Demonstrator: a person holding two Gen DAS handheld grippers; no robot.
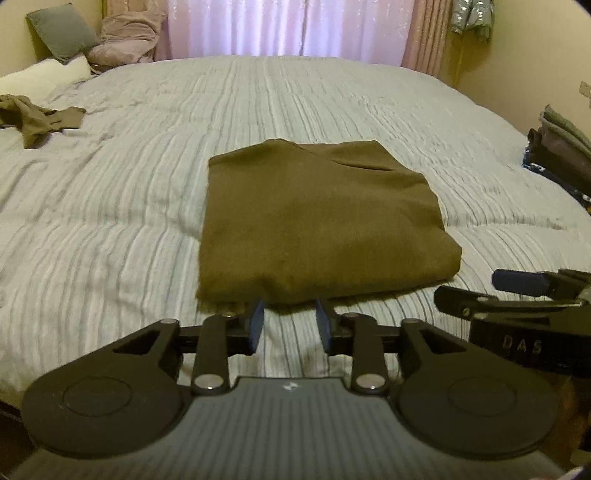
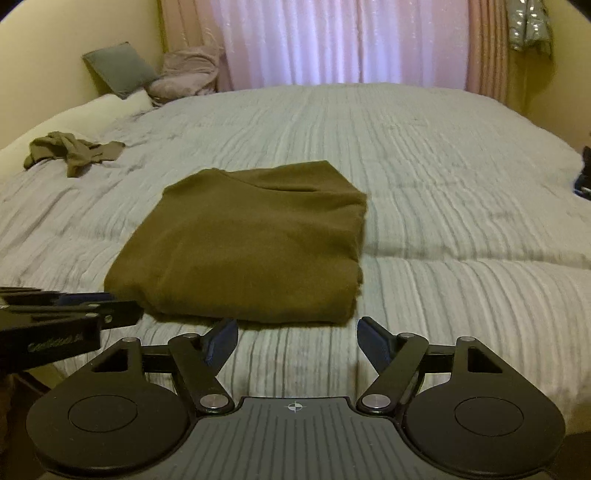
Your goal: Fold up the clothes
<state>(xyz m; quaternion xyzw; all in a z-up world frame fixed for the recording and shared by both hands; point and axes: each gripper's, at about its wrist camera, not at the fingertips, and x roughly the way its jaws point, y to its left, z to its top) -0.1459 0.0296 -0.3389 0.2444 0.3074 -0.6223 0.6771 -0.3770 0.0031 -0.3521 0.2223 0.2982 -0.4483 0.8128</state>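
Note:
An olive-brown garment (image 1: 317, 218) lies folded into a thick rectangle on the striped grey bedspread (image 1: 122, 206); the right wrist view shows the same garment (image 2: 251, 243). My left gripper (image 1: 290, 314) is open just short of the fold's near edge, its blue pads apart with only bedspread between them. My right gripper (image 2: 297, 328) stands wide open near the garment's near right corner, holding nothing. Each gripper shows at the edge of the other's view: the right gripper (image 1: 517, 291) and the left gripper (image 2: 74, 306).
A crumpled olive garment (image 1: 37, 118) lies at the far left of the bed, also the crumpled garment (image 2: 74, 151). Pillows (image 1: 62, 33) and a pink blanket sit by the curtained window. A stack of folded clothes (image 1: 561, 147) rests at the right edge.

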